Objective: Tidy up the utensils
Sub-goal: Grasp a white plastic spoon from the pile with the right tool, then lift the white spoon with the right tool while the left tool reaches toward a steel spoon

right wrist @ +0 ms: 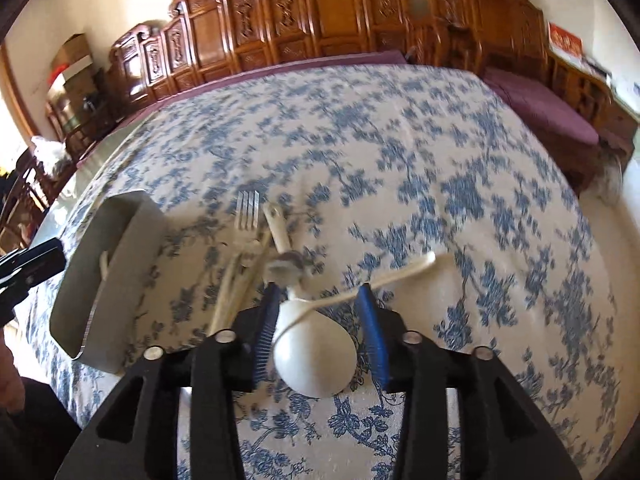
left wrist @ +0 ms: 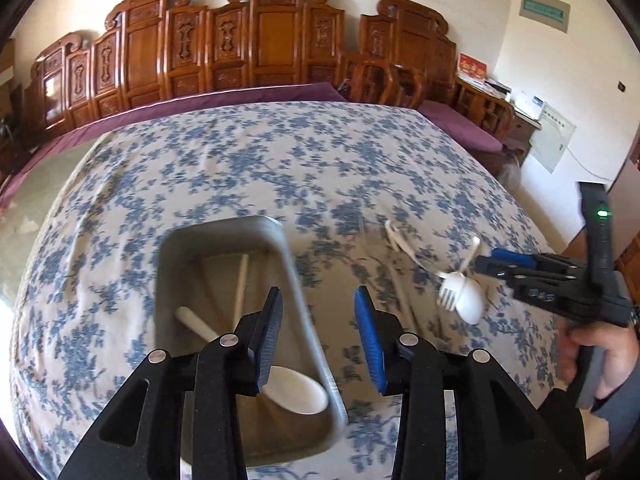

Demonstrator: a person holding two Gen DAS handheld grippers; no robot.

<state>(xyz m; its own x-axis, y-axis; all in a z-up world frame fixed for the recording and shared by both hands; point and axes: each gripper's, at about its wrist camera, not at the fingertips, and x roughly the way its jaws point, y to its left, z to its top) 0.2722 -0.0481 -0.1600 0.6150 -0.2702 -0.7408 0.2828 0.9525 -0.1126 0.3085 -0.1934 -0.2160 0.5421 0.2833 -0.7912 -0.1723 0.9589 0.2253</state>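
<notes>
A grey tray (left wrist: 280, 232) lies on the blue-flowered cloth and holds a white spoon (left wrist: 296, 394) and a white stick-like utensil (left wrist: 242, 280). My left gripper (left wrist: 318, 336) is open and empty above the tray's right rim. My right gripper (right wrist: 318, 332) is open around the bowl of a white spoon (right wrist: 316, 356) lying on the cloth; its handle crosses the right finger. A metal fork (right wrist: 246, 216) and other white utensils (right wrist: 276, 224) lie just beyond. In the left wrist view the right gripper (left wrist: 492, 264) hovers at the spoon (left wrist: 468, 300) and fork (left wrist: 448, 294).
The grey tray (right wrist: 108, 280) sits left of the loose utensils. The flowered cloth (right wrist: 400, 160) covers a large bed-like surface. Carved wooden panels (left wrist: 240, 40) and a purple cushion (right wrist: 552, 112) stand behind. A hand (left wrist: 604, 356) holds the right gripper.
</notes>
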